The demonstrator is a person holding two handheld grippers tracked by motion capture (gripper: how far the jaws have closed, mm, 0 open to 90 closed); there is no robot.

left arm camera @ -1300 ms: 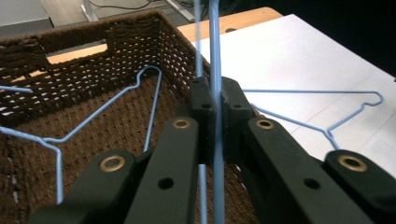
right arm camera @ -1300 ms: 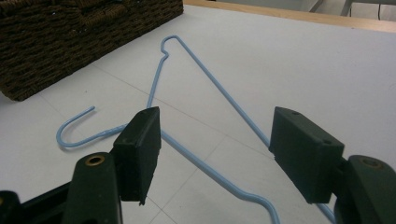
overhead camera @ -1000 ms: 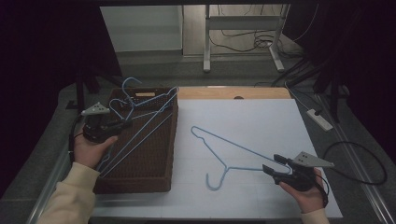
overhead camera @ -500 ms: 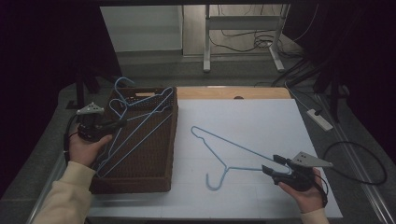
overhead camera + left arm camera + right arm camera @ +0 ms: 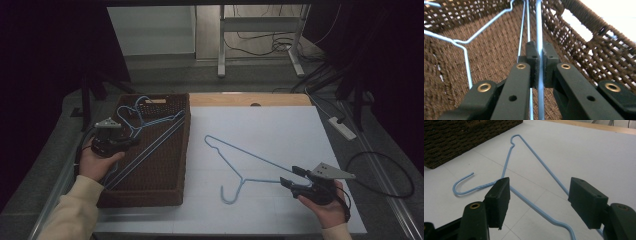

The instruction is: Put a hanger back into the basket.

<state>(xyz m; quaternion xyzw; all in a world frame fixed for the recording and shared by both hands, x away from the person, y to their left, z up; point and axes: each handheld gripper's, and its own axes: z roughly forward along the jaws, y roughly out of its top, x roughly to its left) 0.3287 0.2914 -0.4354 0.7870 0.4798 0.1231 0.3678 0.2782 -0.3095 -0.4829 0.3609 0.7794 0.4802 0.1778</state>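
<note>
A brown wicker basket (image 5: 165, 177) stands on the left of the white table top (image 5: 280, 130). Blue wire hangers (image 5: 156, 134) lie slanted inside it. My left gripper (image 5: 131, 142) is over the basket's left side, shut on one hanger; in the left gripper view the pads (image 5: 532, 62) pinch its blue wire (image 5: 539, 30) near the basket wall (image 5: 584, 37). Another blue hanger (image 5: 250, 155) lies flat on the table. My right gripper (image 5: 289, 176) hovers open at that hanger's near corner, its jaws either side of the wire (image 5: 544, 164) without touching it.
A white power strip (image 5: 342, 127) and a looped black cable (image 5: 385, 175) lie off the table's right edge. A wooden strip (image 5: 250, 100) runs along the far edge. Desk legs and cables stand on the floor behind.
My left gripper has sunk and shifted left, lowering its hanger from above the rim down into the basket. The right gripper and the hanger on the table have stayed put.
</note>
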